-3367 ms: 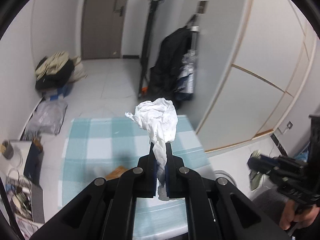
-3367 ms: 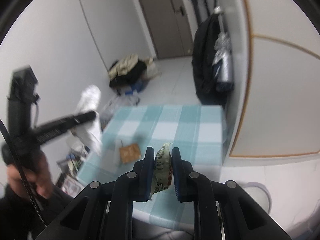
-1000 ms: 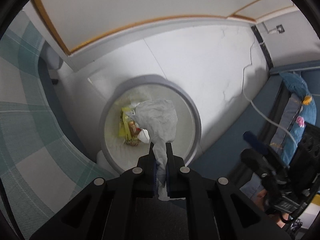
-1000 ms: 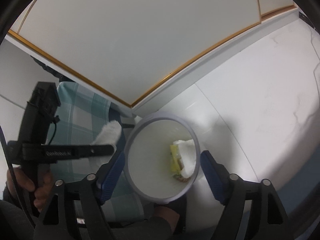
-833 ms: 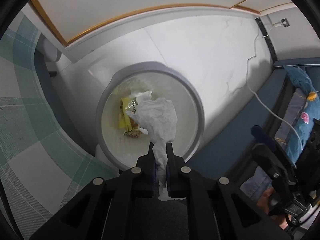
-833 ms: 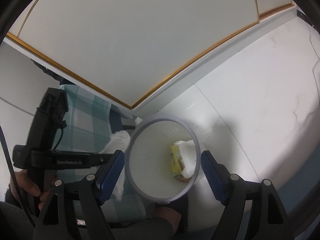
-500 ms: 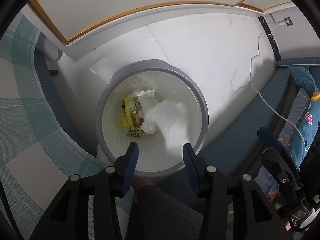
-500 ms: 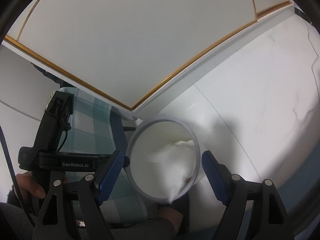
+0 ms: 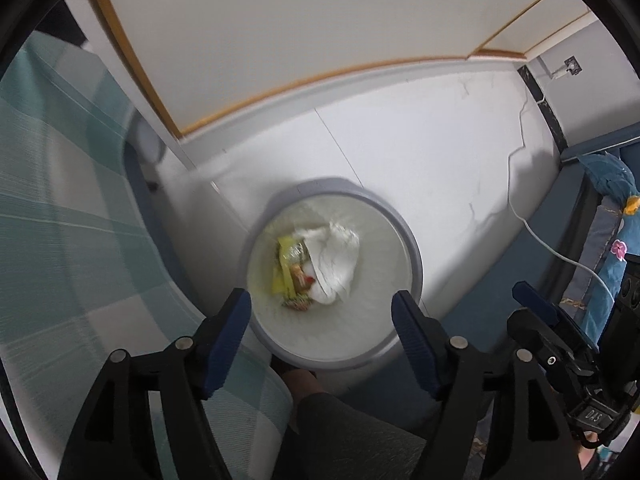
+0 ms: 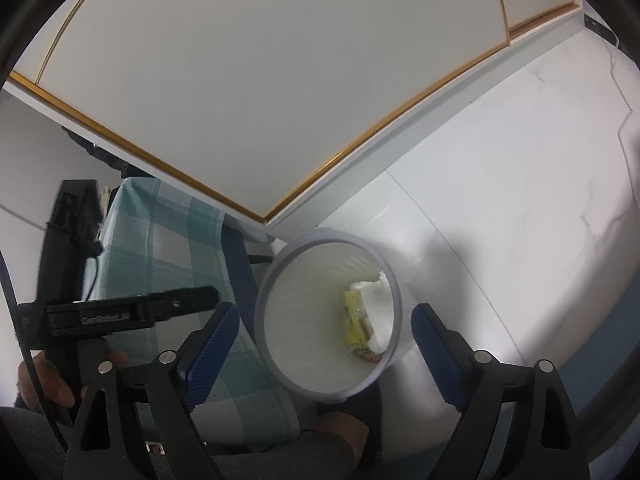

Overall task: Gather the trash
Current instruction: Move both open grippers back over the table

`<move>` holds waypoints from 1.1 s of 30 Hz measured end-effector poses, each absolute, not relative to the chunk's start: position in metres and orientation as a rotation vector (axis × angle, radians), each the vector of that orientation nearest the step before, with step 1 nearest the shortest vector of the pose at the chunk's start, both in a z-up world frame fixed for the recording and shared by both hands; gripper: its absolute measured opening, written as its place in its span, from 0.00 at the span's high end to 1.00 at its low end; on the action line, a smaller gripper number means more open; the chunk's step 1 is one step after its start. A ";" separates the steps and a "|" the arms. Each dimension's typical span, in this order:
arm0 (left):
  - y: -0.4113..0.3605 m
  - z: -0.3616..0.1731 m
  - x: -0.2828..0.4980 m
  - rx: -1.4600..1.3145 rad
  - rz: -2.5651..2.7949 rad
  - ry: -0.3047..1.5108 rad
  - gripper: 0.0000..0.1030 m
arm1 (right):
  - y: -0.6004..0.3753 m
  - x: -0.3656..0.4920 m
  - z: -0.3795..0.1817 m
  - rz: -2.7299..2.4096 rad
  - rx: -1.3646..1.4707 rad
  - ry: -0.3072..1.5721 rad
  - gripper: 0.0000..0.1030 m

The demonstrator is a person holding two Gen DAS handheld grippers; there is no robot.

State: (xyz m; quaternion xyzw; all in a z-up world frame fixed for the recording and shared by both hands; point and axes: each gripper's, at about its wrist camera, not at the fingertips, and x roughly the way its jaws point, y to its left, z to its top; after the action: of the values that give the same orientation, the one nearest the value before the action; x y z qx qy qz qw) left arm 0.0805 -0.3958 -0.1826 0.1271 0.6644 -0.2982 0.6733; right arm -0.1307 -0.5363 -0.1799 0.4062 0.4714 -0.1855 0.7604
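Both drops look done: the crumpled tissue [image 9: 334, 266] and the yellow wrapper [image 9: 289, 270] lie at the bottom of the bin [image 9: 414, 256] on the floor. The left gripper [image 9: 322, 314] has just been opening, nothing between its spread fingers; the right gripper [image 10: 326, 334] also stands spread and empty. Whether trash remains on the checked surface [image 9: 60, 208] cannot be told.

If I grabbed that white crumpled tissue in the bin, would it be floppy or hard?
Probably floppy: the white crumpled tissue lies in soft folds against the yellow wrapper at the bottom of the bin. It likely weighs very little and would squash between fingers. It seems unlikely to roll or break, though it might tear.
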 end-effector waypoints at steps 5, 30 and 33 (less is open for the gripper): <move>-0.387 -0.171 0.083 0.293 -0.636 1.439 0.32 | -0.533 -0.130 -0.170 -0.401 0.884 1.012 0.11; -0.279 -0.056 0.082 0.117 -0.509 1.069 0.30 | -0.463 -0.082 -0.018 -0.279 0.619 0.807 0.05; -0.254 -0.040 0.083 0.075 -0.489 1.022 0.30 | -0.443 -0.067 0.005 -0.240 0.572 0.773 0.03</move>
State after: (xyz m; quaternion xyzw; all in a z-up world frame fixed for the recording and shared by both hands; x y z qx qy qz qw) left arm 0.0827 -0.2539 -0.0397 0.0353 0.4841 -0.2314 0.8431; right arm -0.0674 -0.4431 0.0051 0.2746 0.3710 -0.1152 0.8796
